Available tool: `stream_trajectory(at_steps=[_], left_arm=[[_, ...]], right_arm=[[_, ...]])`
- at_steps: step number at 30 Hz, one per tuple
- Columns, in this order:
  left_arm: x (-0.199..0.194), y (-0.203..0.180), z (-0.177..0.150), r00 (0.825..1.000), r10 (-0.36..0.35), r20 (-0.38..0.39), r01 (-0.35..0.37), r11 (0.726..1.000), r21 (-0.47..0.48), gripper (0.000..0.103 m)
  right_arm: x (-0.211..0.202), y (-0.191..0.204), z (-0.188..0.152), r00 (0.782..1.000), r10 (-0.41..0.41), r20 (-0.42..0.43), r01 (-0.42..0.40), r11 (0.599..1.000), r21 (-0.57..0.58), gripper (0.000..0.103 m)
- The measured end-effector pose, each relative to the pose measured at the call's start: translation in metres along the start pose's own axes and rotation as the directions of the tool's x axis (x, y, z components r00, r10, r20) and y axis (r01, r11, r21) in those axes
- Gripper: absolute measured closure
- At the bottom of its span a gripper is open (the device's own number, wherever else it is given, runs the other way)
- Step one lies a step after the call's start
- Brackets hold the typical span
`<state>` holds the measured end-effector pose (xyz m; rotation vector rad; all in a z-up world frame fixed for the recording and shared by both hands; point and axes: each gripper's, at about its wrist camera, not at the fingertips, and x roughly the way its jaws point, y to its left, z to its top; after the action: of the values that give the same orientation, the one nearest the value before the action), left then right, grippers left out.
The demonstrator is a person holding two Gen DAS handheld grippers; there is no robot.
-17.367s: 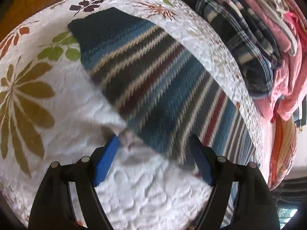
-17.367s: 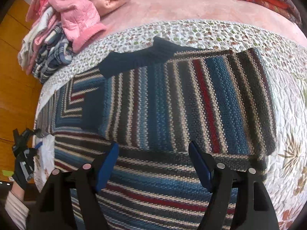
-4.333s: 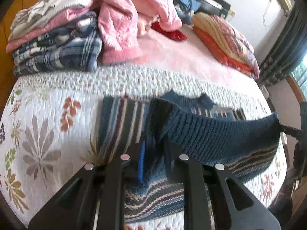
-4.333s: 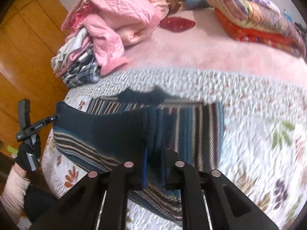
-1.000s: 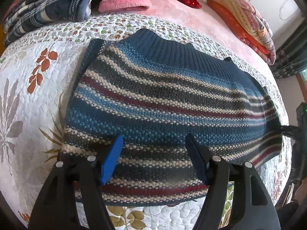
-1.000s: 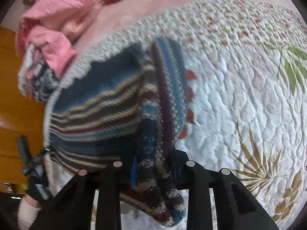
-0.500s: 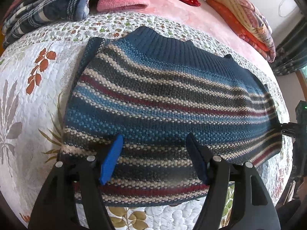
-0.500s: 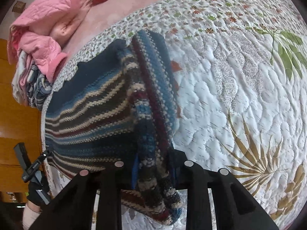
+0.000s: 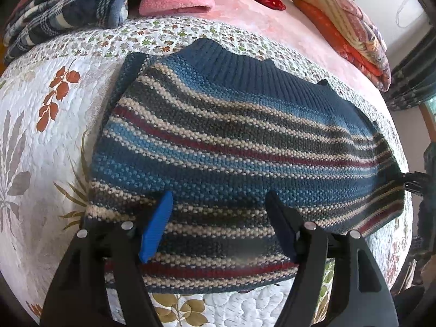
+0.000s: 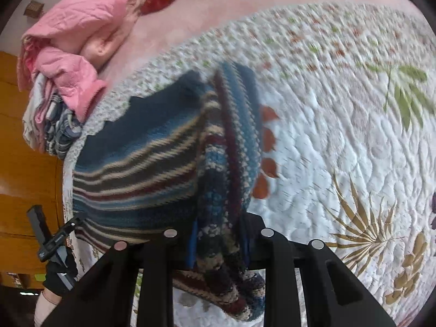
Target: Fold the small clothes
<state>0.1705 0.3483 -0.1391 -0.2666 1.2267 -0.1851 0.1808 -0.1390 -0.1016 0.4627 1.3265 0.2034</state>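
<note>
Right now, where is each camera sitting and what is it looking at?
Left wrist: it sits on the left gripper, looking down along open jaws at the striped sweater on the quilt; beyond lie the folded clothes.
Right wrist: it sits on the right gripper, jaws shut on the sweater's bunched end, facing across the quilt; the person's other gloved hand shows lower left.
Shared: sweater, quilt, clothes pile.
</note>
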Motion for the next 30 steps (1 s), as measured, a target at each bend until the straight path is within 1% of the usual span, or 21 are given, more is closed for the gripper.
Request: stream_trajectory(at_steps=[3, 7, 10, 14, 16, 21, 23, 24, 25, 26, 28, 30], left_arm=[[-0.003, 0.0, 0.001, 1.0, -0.007, -0.001, 0.007, 1.0, -0.014, 0.033], [-0.01, 0.002, 0.003, 0.999, -0.035, 0.006, 0.035, 0.999, -0.038, 0.033], [-0.015, 0.004, 0.005, 0.999, -0.045, 0.016, 0.046, 0.998, -0.049, 0.033], [-0.023, 0.01, 0.01, 0.997, -0.061, 0.035, 0.064, 0.995, -0.077, 0.033], [-0.025, 0.012, 0.011, 0.997, -0.065, 0.041, 0.069, 0.994, -0.085, 0.033], [-0.028, 0.015, 0.013, 0.997, -0.068, 0.048, 0.072, 0.993, -0.088, 0.033], [-0.029, 0.015, 0.014, 0.996, -0.068, 0.054, 0.073, 0.993, -0.089, 0.033], [-0.03, 0.015, 0.014, 0.996, -0.068, 0.056, 0.073, 0.993, -0.088, 0.033], [-0.031, 0.016, 0.015, 0.996, -0.067, 0.06, 0.072, 0.994, -0.086, 0.033], [-0.032, 0.016, 0.015, 0.996, -0.065, 0.062, 0.07, 0.994, -0.085, 0.033], [-0.034, 0.017, 0.015, 0.996, -0.062, 0.065, 0.067, 0.994, -0.085, 0.033], [-0.035, 0.019, 0.015, 0.996, -0.064, 0.066, 0.07, 0.993, -0.091, 0.033]], right_arm=[[-0.01, 0.026, -0.002, 0.999, -0.033, 0.026, 0.035, 0.997, -0.068, 0.08], [-0.018, 0.065, -0.003, 0.999, -0.033, 0.039, 0.039, 0.986, -0.165, 0.08], [-0.016, 0.098, -0.002, 0.999, -0.019, 0.038, 0.026, 0.977, -0.211, 0.08], [-0.002, 0.149, -0.004, 0.998, -0.057, 0.022, 0.061, 0.95, -0.306, 0.08], [0.004, 0.168, -0.005, 0.997, -0.069, 0.016, 0.07, 0.937, -0.342, 0.08], [0.024, 0.217, -0.015, 0.996, -0.093, -0.007, 0.08, 0.89, -0.449, 0.081], [0.033, 0.232, -0.021, 0.994, -0.107, -0.018, 0.085, 0.872, -0.483, 0.085], [0.039, 0.238, -0.023, 0.994, -0.1, -0.037, 0.069, 0.868, -0.492, 0.099], [0.045, 0.242, -0.025, 0.995, -0.065, -0.08, 0.018, 0.875, -0.484, 0.103], [0.05, 0.244, -0.026, 0.993, -0.055, -0.1, 0.001, 0.88, -0.475, 0.103], [0.061, 0.248, -0.028, 0.991, -0.094, -0.098, 0.036, 0.878, -0.478, 0.103], [0.068, 0.244, -0.028, 0.991, -0.073, -0.116, 0.013, 0.893, -0.45, 0.101]])
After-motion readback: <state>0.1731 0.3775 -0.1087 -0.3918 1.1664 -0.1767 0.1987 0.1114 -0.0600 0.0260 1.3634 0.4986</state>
